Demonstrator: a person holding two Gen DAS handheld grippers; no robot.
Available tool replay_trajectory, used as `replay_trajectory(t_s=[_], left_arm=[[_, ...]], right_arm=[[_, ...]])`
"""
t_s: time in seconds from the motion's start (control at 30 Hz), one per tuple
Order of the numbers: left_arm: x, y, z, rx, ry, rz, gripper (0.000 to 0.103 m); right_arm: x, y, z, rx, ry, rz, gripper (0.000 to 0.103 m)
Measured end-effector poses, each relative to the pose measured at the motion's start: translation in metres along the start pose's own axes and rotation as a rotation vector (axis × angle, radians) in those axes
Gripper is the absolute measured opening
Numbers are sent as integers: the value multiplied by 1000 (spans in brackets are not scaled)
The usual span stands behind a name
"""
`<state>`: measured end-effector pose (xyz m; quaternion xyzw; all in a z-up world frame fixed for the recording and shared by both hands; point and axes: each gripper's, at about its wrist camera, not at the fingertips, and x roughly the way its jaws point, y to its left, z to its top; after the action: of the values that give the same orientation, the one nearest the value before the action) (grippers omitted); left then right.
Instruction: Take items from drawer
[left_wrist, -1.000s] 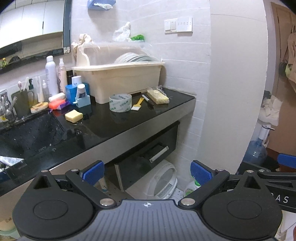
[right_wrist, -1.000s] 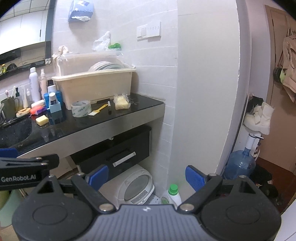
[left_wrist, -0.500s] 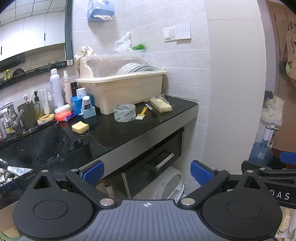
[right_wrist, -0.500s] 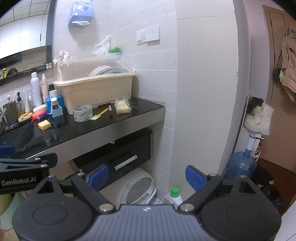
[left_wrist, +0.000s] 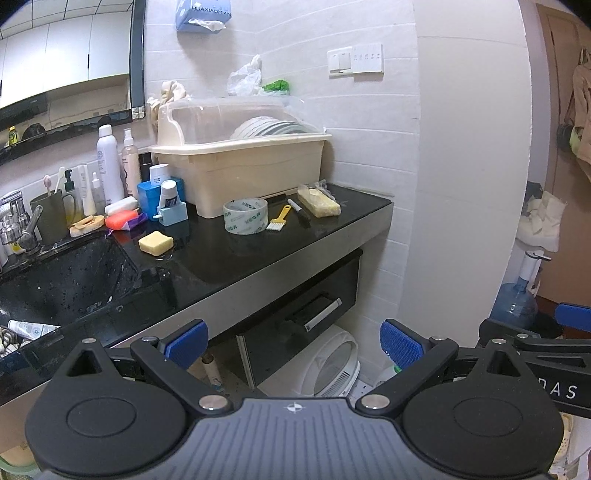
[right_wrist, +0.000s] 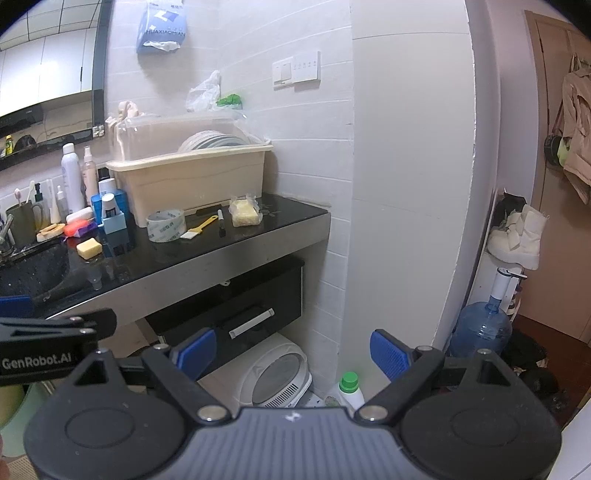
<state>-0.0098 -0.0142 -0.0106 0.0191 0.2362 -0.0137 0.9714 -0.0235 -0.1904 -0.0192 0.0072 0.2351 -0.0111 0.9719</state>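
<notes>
Home washroom: white tiled wall (left_wrist: 369, 122), black counter (left_wrist: 258, 243) with sink (left_wrist: 55, 280), toothbrush cup (left_wrist: 50, 218), soap (left_wrist: 155, 242), lidded dish bin (left_wrist: 240, 173).

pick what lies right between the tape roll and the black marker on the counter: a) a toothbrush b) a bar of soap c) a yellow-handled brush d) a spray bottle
c: in the left wrist view the yellow-handled brush lies on the black counter with the tape roll on one side and the black marker on the other.
</notes>
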Motion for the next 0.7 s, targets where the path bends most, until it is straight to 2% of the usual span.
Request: replay_trajectory(t_s=[0.7], left_arm=[[1,3,-2,-9,15,-1,101]], right_arm=[[4,-1,-1,-6,20,5,91]])
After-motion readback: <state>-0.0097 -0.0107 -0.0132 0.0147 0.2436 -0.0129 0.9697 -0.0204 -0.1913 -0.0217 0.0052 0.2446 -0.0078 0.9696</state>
